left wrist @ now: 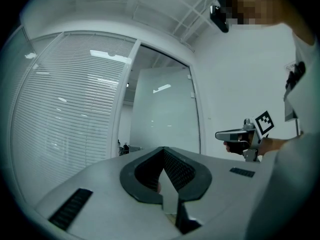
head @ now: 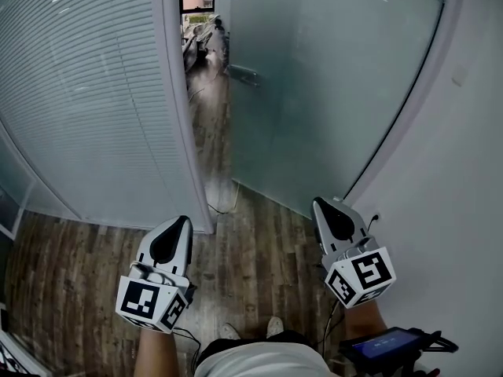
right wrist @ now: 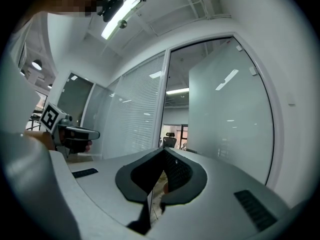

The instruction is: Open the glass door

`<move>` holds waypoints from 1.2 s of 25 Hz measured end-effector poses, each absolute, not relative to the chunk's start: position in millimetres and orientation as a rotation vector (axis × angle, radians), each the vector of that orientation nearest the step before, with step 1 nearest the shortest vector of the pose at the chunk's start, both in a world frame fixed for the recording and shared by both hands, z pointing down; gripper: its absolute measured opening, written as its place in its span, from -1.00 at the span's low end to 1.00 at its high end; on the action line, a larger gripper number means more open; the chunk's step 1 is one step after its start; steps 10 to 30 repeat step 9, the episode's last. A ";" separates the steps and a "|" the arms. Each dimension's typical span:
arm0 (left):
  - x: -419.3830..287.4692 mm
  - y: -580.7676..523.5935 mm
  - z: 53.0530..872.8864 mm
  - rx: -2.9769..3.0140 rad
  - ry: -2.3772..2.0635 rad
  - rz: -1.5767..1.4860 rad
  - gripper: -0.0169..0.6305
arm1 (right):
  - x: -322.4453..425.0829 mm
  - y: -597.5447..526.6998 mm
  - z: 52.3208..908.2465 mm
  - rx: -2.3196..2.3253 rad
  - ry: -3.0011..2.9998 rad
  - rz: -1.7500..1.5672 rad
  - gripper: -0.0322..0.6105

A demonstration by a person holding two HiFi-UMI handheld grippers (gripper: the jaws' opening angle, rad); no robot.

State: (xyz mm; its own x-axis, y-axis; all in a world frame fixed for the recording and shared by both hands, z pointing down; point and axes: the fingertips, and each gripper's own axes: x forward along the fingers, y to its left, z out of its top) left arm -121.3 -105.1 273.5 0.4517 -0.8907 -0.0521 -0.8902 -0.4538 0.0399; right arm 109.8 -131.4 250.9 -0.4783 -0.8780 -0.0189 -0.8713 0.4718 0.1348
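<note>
Left gripper (head: pixel 184 221) and right gripper (head: pixel 317 204) both closed on nothing, level over wood floor (head: pixel 259 250), frosted glass door (head: pixel 330 93) ahead, ajar, blinds-covered partition (head: pixel 86 93) left, white wall (head: pixel 464 179) right.

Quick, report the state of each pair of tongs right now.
Left tongs: closed, holding nothing.
Right tongs: closed, holding nothing.

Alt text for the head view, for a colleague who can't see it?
A frosted glass door stands ajar, its handle beside a gap showing a room beyond. The left gripper and right gripper are shut and empty, held over the wood floor, short of the door.
</note>
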 end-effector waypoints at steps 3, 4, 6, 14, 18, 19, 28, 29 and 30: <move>-117.1 -103.5 258.4 2.667 -1.642 -0.103 -0.95 | 113.8 -131.2 234.1 1.569 -2.652 -0.210 -0.90; -118.1 -104.4 250.4 2.662 -1.642 -0.104 -0.95 | 113.0 -132.7 225.2 1.563 -2.650 -0.212 -0.90; -121.7 -107.6 234.7 2.651 -1.643 -0.105 -0.95 | 109.6 -137.1 207.9 1.555 -2.644 -0.208 -0.90; -126.4 -113.3 214.3 2.643 -1.642 -0.107 -0.95 | 104.9 -144.2 186.6 1.551 -2.632 -0.197 -0.90; -126.4 -113.3 214.3 2.643 -1.642 -0.107 -0.95 | 104.9 -144.2 186.6 1.551 -2.632 -0.197 -0.90; -126.4 -113.3 214.3 2.643 -1.642 -0.107 -0.95 | 104.9 -144.2 186.6 1.551 -2.632 -0.197 -0.90; -126.4 -113.3 214.3 2.643 -1.642 -0.107 -0.95 | 104.9 -144.2 186.6 1.551 -2.632 -0.197 -0.90; -126.4 -113.3 214.3 2.643 -1.642 -0.107 -0.95 | 104.9 -144.2 186.6 1.551 -2.632 -0.197 -0.90; -126.4 -113.3 214.3 2.643 -1.642 -0.107 -0.95 | 104.9 -144.2 186.6 1.551 -2.632 -0.197 -0.90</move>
